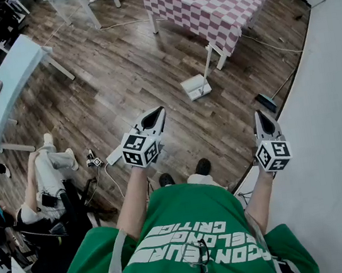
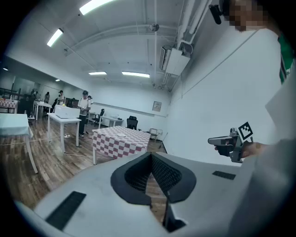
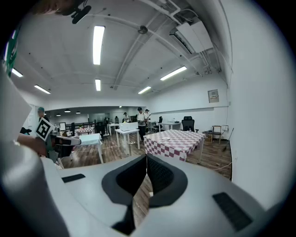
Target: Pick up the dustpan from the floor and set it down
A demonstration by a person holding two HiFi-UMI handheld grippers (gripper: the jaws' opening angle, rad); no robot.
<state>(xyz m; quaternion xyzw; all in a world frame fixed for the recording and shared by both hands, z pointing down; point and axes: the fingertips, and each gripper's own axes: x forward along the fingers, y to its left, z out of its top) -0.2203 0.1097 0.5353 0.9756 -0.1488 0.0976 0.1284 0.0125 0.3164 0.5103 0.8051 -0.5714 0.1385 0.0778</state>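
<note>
We take the white dustpan to be the flat pan lying on the wood floor, just beside a leg of the checkered table, with what seems a thin handle rising from it. It looks like light, stiff, rather slick plastic, so we'd grip the handle low, near the pan. Our left gripper and right gripper are both closed on nothing, well apart from it.

Txt on green shirt: upside down, illegible.
</note>
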